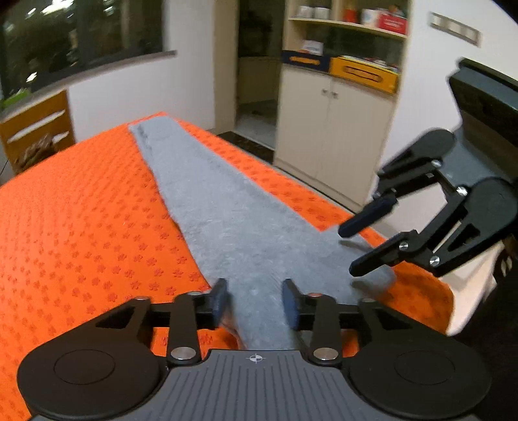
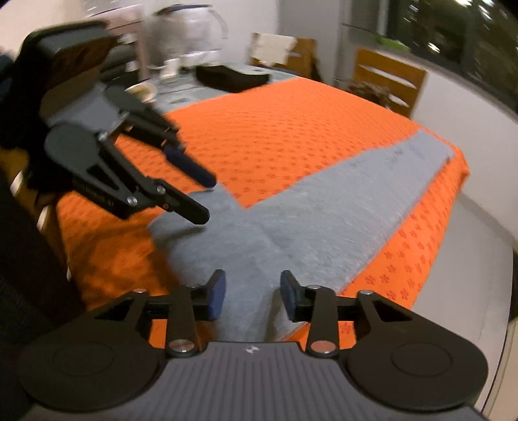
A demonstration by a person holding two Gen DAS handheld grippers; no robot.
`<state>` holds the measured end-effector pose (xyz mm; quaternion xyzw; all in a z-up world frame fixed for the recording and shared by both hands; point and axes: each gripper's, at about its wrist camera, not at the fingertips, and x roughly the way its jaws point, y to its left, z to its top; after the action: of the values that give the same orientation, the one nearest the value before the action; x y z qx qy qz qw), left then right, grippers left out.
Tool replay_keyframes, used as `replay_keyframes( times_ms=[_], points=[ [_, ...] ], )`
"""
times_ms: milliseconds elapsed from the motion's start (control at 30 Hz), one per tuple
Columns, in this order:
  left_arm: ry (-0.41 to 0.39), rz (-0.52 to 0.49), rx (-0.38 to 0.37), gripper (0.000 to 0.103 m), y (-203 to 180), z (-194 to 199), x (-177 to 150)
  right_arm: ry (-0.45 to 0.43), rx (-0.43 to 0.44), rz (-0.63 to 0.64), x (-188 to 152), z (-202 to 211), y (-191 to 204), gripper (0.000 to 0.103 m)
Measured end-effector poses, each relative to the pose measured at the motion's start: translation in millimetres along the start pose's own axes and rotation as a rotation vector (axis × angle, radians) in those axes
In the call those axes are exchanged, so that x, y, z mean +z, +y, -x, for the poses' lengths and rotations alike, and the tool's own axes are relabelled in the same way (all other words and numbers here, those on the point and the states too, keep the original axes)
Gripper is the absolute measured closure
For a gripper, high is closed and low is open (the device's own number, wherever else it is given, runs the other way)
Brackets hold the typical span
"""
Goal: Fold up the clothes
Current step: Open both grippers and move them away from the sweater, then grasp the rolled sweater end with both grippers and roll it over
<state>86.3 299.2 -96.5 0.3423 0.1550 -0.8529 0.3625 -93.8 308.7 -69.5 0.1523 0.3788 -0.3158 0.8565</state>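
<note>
A: Start at your left gripper [image 1: 255, 301]. How do its fingers stand?

B: Parted. The blue pads [image 1: 221, 299] sit clear on either side of a strip of the grey towel [image 1: 233, 207], with a visible gap on each side. The cloth runs between them, but your pads do not press on it. Nothing is gripped.

A: And your right gripper [image 2: 252, 296]?

B: The same. Its fingers are apart, and the towel [image 2: 323, 210] passes through the gap and down under the gripper body without the pads closing on it. In the left wrist view your right gripper [image 1: 348, 251] hangs just over the towel's near right corner, one finger above the other, parted there too.

A: Where does the towel lie?

B: On the orange mat [image 1: 81, 220] with the small flower pattern. It is a long grey band, folded narrow, running from your grippers away to the mat's far edge. The near end is wider than the rest and reaches towards both grippers.

A: What lies around it?

B: Past the mat's far edge stands a cream cabinet [image 1: 333, 129] with shelves above it. A wooden chair [image 1: 35, 126] stands by the wall under a dark window [image 1: 81, 29]. The right wrist view shows a black bundle [image 2: 231, 77] beyond the mat; both pictures are blurred.
</note>
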Motion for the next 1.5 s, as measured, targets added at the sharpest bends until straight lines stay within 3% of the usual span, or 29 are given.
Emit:
replay_keyframes(
  times_ms=[133, 267, 567, 733, 867, 967, 1000, 1067, 1133, 1333, 1500],
  points=[
    [0.013, -0.077, -0.031, 0.045, -12, 10, -9, 0.015, 0.025, 0.097, -8, 3, 13, 0.045],
    [0.044, -0.177, -0.021, 0.045, -28, 3, -18, 0.038, 0.009, 0.201, -19, -4, 23, 0.037],
    [0.07, -0.315, 0.037, 0.043, -42, -21, -33, 0.056, -0.079, 0.407, -32, -20, 36, 0.035],
    [0.043, -0.437, 0.105, 0.04, -50, -21, -40, 0.018, -0.101, 0.412, -36, -22, 31, 0.048],
    [-0.038, -0.499, 0.167, 0.034, -56, -13, -44, -0.003, -0.074, 0.348, -30, -15, 20, 0.064],
    [-0.054, -0.521, 0.182, 0.033, -55, -16, -47, 0.002, -0.043, 0.307, -24, -12, 13, 0.068],
    [-0.055, -0.522, 0.174, 0.034, -54, -17, -46, 0.005, -0.036, 0.292, -23, -10, 11, 0.069],
    [-0.054, -0.52, 0.15, 0.054, -53, -18, -43, 0.011, -0.022, 0.262, -21, -8, 8, 0.07],
    [-0.045, -0.477, 0.123, 0.064, -49, -14, -37, 0.021, -0.007, 0.229, -17, -6, 4, 0.071],
    [-0.022, -0.334, 0.044, 0.069, -40, 1, -24, 0.035, 0.026, 0.166, -7, 7, 3, 0.072],
    [0.046, -0.243, -0.064, 0.069, -35, 13, -19, 0.093, 0.105, 0.061, -4, 14, 4, 0.072]
  ],
)
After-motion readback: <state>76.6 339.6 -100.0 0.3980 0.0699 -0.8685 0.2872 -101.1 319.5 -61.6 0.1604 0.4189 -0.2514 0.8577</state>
